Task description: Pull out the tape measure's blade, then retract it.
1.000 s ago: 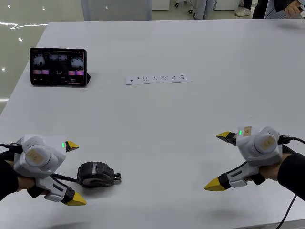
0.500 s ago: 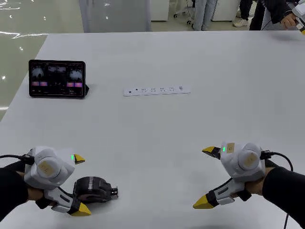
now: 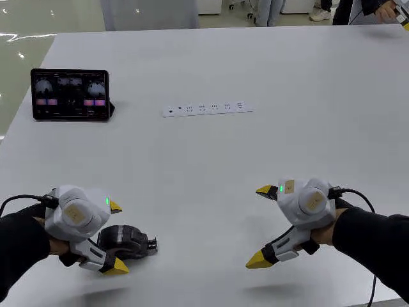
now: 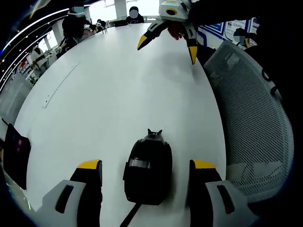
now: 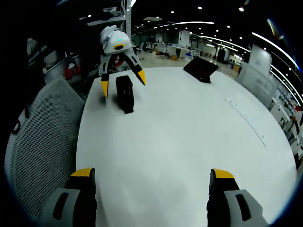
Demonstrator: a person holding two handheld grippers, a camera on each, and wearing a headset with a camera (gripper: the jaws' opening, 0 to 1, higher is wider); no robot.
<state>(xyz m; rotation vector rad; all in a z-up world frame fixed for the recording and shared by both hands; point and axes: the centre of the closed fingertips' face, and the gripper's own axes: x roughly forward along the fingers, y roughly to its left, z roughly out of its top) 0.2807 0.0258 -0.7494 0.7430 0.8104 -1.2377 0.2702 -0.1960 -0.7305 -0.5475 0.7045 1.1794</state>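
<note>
A black tape measure (image 3: pixel 129 241) lies on the white table (image 3: pixel 217 160) near the front left, its blade tip pointing right. My left gripper (image 3: pixel 117 236) is open and straddles it, one yellow-tipped finger on each side. In the left gripper view the tape measure (image 4: pixel 148 169) sits between the open jaws, apart from both pads. My right gripper (image 3: pixel 261 225) is open over bare table at the front right, with nothing between its fingers. In the right gripper view the left gripper (image 5: pixel 122 79) and the tape measure (image 5: pixel 125 93) lie ahead.
A tablet (image 3: pixel 69 94) stands propped at the back left. A white power strip (image 3: pixel 204 109) lies across the table's middle. A mesh chair back (image 4: pixel 251 118) stands beside the near table edge. A person's hand (image 3: pixel 386 9) is at the far right corner.
My left gripper has moved forward so its open jaws now straddle the tape measure. My right gripper has shifted left toward the table's centre. The head camera has tilted slightly.
</note>
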